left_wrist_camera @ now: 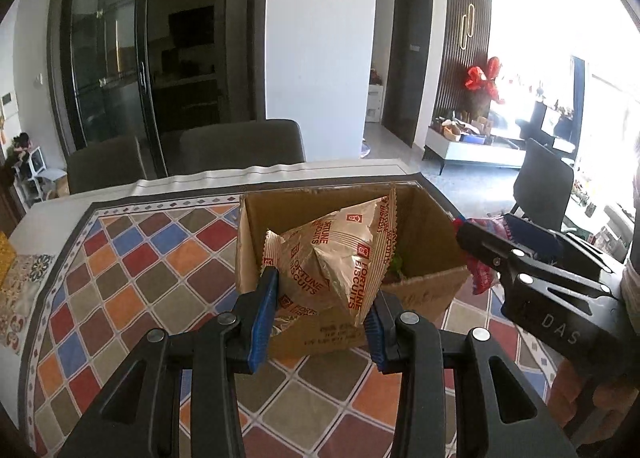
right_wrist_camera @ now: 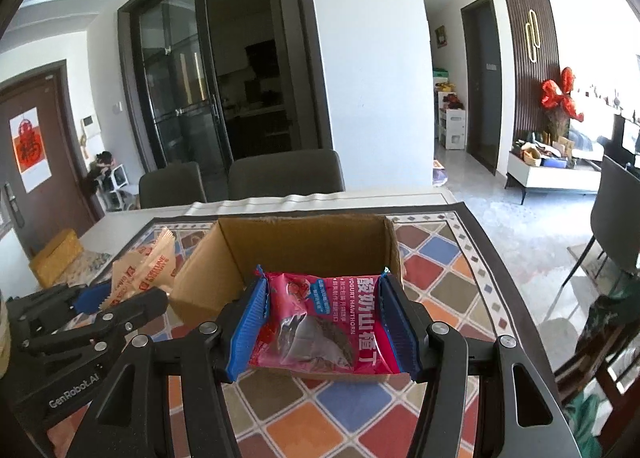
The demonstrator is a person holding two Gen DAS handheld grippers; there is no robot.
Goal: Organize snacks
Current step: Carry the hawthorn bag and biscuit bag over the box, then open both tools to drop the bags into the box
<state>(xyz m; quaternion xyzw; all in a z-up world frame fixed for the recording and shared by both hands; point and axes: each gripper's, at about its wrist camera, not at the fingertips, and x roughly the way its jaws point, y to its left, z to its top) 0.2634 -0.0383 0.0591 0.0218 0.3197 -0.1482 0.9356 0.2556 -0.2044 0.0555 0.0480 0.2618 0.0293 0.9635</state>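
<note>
My left gripper [left_wrist_camera: 320,298] is shut on a beige Fortune Biscuits packet [left_wrist_camera: 332,254], held in the air in front of an open cardboard box [left_wrist_camera: 424,290] on the table. Something green lies inside the box. My right gripper [right_wrist_camera: 324,294] is shut on a pink yogurt hawthorn packet [right_wrist_camera: 320,322], also lifted just before the box [right_wrist_camera: 304,246]. In the left wrist view the right gripper [left_wrist_camera: 476,246] shows at the right with the pink packet [left_wrist_camera: 482,276]. In the right wrist view the left gripper [right_wrist_camera: 116,300] shows at the left with the beige packet [right_wrist_camera: 140,266].
A patterned tablecloth [left_wrist_camera: 132,278] with coloured diamonds covers the table. A yellow box [right_wrist_camera: 56,258] lies at the table's left end. Two dark chairs [right_wrist_camera: 284,174] stand behind the table, and another chair [left_wrist_camera: 544,182] stands off to the right.
</note>
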